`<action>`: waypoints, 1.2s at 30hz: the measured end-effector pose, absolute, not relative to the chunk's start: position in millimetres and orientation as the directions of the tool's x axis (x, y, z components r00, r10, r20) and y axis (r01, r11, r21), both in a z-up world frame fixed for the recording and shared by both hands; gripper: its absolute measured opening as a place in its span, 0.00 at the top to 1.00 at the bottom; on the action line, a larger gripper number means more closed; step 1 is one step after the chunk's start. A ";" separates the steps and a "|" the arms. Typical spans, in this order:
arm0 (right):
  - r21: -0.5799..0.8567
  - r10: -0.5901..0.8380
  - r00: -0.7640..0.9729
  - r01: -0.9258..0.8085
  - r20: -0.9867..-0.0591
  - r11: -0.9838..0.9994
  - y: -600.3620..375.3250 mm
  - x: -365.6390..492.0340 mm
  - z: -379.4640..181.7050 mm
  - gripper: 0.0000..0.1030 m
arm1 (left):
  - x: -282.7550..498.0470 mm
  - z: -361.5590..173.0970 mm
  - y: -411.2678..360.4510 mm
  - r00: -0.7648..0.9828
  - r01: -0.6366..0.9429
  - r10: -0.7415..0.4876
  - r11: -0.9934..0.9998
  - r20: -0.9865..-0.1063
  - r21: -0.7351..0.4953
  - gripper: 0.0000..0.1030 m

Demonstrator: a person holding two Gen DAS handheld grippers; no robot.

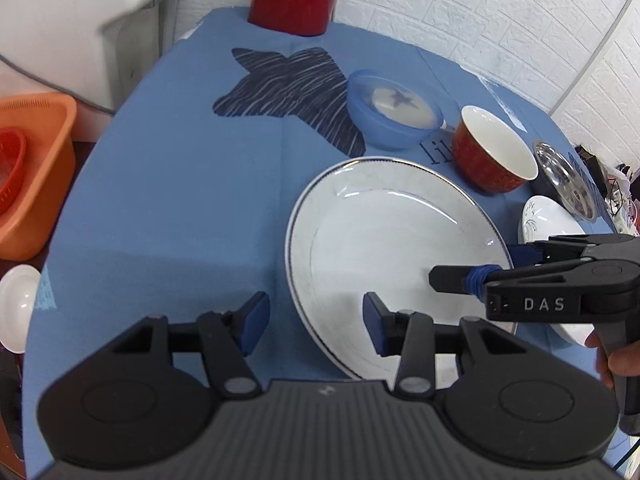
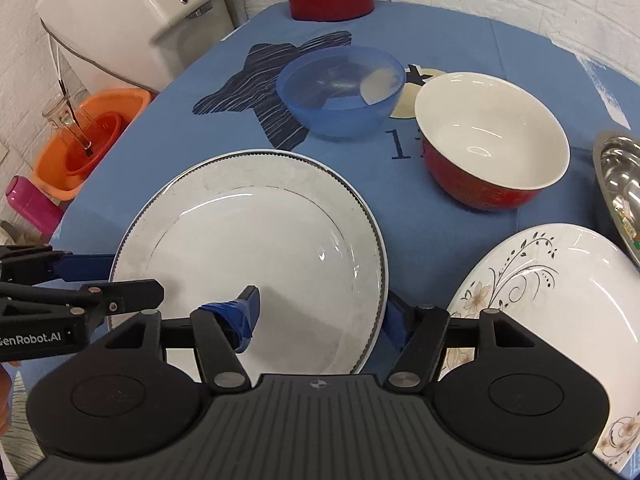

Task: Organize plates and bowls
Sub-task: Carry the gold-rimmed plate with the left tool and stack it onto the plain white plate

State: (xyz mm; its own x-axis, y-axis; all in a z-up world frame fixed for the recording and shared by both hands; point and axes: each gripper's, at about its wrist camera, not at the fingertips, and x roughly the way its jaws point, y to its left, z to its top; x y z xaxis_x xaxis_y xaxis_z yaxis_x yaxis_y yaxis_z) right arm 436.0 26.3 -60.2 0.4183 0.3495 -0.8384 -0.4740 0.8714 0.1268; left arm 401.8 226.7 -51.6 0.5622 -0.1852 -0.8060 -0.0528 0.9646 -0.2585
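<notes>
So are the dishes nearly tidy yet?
Not yet, nothing is stacked. The left gripper and right gripper sit open around opposite edges of the white plate. The blue bowl, red bowl, flowery plate and steel dish lie apart, all left to sort.

White brick-pattern wall point(image 1: 460, 12) behind blue-clothed table point(image 1: 160, 200)

White plate point(image 2: 256, 240), silver rim; floral plate point(image 2: 552, 300); red bowl point(image 2: 492, 148), white inside; blue bowl point(image 2: 340, 92); blue cloth point(image 2: 440, 32).
</notes>
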 end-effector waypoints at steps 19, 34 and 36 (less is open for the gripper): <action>0.213 0.423 0.473 -0.434 -0.773 0.875 7.6 422.2 -69.0 0.73 | 402.5 -53.0 218.4 0.585 -0.123 -0.102 0.969 -0.805 -0.212 0.92; 0.286 0.477 0.519 -0.406 -0.709 0.868 2.3 374.8 -38.4 0.63 | 354.0 -9.9 212.1 0.647 -0.084 -0.092 0.978 -0.757 -0.190 0.98; 0.283 0.477 0.521 -0.410 -0.708 0.867 0.7 361.6 -34.3 0.61 | 339.6 -4.5 208.1 0.655 -0.075 -0.093 0.979 -0.749 -0.188 0.98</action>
